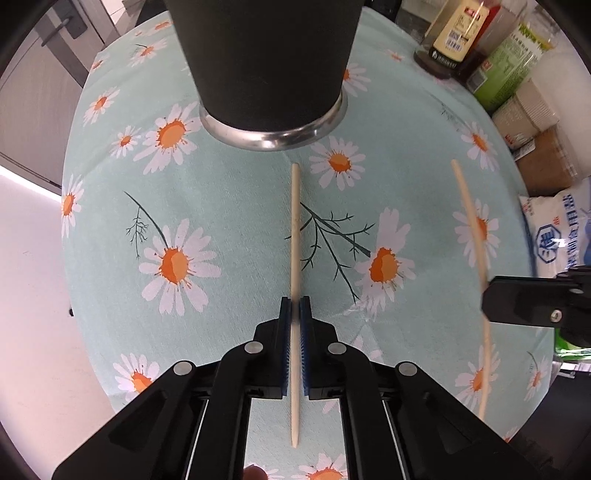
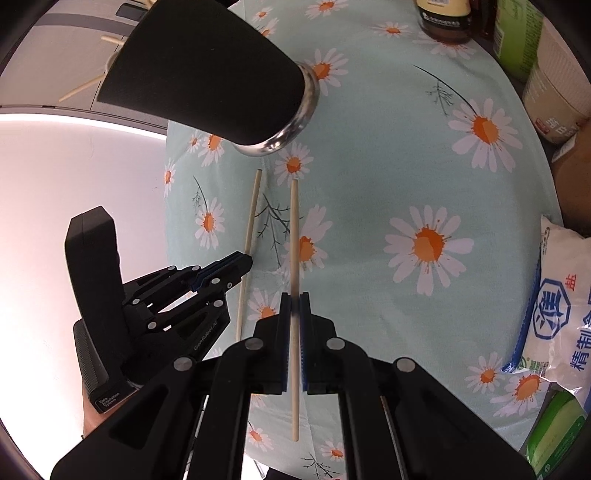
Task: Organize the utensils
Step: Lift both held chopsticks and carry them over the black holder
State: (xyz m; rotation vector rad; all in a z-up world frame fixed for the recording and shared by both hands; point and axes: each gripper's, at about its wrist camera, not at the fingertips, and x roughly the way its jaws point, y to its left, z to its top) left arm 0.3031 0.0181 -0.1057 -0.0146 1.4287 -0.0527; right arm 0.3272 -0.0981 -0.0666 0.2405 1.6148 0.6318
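A pale wooden chopstick [image 1: 294,221] runs straight away from me between the blue pads of my left gripper [image 1: 294,302], which is shut on it just above the daisy tablecloth [image 1: 229,192]. A second chopstick [image 2: 294,229] is clamped in my right gripper [image 2: 294,299], also shut. Each view shows the other tool: the right gripper [image 1: 491,295] at the right edge with its chopstick [image 1: 469,218], the left gripper [image 2: 245,260] at the left with its chopstick [image 2: 251,218]. A black cup [image 1: 266,62] with a metal base stands beyond both tips; in the right wrist view several sticks [image 2: 85,86] poke from the cup [image 2: 207,74].
Sauce bottles [image 1: 458,33], a green packet [image 1: 509,62] and stacked paper cups [image 1: 532,107] crowd the table's far right. A white salt bag [image 2: 561,314] and a green pack [image 2: 554,432] lie at the right edge. The table's left edge [image 2: 168,206] drops to a pale floor.
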